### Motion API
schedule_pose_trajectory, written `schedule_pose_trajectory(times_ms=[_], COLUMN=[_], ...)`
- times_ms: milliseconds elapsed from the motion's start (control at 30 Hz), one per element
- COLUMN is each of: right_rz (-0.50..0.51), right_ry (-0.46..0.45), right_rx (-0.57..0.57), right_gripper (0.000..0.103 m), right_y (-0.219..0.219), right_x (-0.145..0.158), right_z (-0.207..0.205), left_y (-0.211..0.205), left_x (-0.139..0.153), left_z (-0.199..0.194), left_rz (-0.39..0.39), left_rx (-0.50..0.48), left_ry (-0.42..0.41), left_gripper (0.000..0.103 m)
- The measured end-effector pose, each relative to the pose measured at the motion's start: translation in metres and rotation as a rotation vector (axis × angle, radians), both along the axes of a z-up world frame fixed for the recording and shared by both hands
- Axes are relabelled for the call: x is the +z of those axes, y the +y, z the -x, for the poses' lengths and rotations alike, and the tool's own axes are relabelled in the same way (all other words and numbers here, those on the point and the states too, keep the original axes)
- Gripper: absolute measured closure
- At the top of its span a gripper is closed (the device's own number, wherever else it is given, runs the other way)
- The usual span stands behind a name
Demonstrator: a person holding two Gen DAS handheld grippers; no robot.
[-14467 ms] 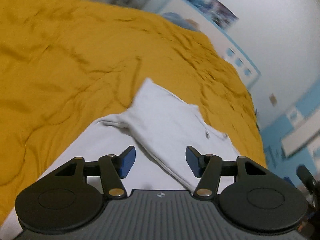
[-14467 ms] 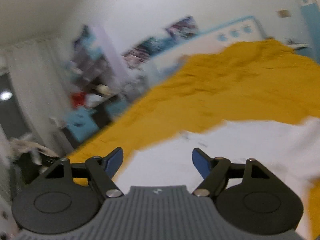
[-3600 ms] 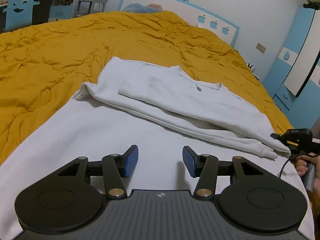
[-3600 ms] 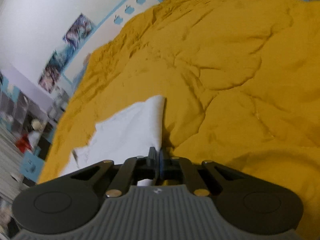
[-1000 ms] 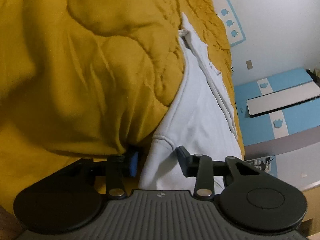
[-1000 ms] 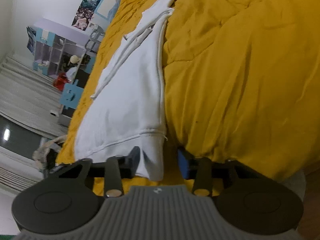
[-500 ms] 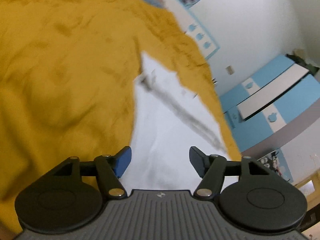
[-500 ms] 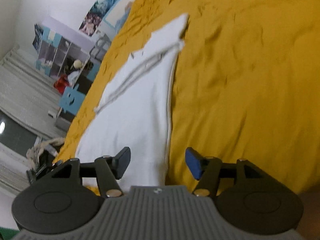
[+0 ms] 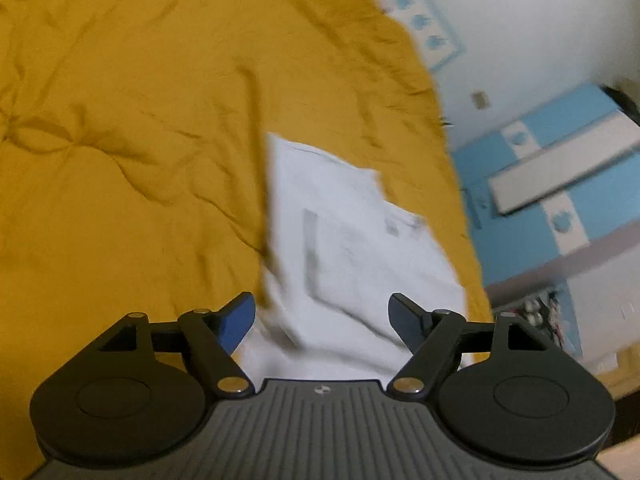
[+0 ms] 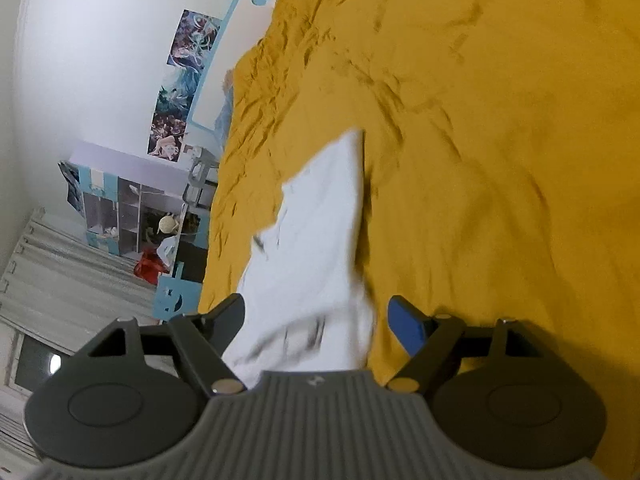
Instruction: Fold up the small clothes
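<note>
A white sweatshirt lies folded into a long strip on the yellow bedspread. In the left wrist view it runs away from me, its near end under my left gripper, whose jaws are opening wide and hold nothing. In the right wrist view the same white sweatshirt stretches ahead on the bedspread, and my right gripper hovers over its near end with jaws opening and no cloth between the pads. Both views are motion-blurred.
A blue and white wardrobe stands beyond the bed's right side. A white headboard with apple cut-outs is at the far end. Shelves and a blue chair stand off the bed's left side, with posters on the wall.
Both grippers have let go of the sweatshirt's hem and spread wide. Both have swung up and over the garment, which now lies flat on the bed ahead of them.
</note>
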State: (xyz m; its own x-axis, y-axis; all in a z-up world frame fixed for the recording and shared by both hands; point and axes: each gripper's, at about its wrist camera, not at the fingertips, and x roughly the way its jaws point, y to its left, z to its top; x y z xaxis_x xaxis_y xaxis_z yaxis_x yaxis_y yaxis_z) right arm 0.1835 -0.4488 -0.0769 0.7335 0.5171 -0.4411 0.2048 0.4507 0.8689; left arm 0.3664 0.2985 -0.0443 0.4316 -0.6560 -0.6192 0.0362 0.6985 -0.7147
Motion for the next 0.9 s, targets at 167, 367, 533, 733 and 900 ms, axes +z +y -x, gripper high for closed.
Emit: schedule_pose_trajectory(times_ms=[167,367,533,733,900], right_rz=[0.017,-0.024,0.043,0.118,0.195], right_ry=[0.064,-0.005,-0.041,-0.098,-0.102], right_rx=[0.07,0.135,0.181,0.216,0.176], right_gripper=[0.027,0.029,0.029,0.029,0.051], right_y=[-0.013,-0.011,0.001,0.013,0.022], right_x=[-0.029,-0.057,-0.071,-0.077,-0.083], right_z=[-0.082,-0.149,-0.189,-0.219,-0.235], left_y=[0.015,0.001,-0.009,-0.02,-0.031], left_x=[-0.052,-0.095,-0.102,-0.11,-0.109], left_z=[-0.049,-0.081,-0.106,-0.126,-0.136], left_rz=[0.094,0.28,0.305,0.356,0.272], left_rx=[0.094,0.028,-0.062,-0.085,-0.065], left_ry=[0.069,0.064,0.062,0.072,0.067], left_gripper=[0.014,0.014,0.014,0.015,0.052])
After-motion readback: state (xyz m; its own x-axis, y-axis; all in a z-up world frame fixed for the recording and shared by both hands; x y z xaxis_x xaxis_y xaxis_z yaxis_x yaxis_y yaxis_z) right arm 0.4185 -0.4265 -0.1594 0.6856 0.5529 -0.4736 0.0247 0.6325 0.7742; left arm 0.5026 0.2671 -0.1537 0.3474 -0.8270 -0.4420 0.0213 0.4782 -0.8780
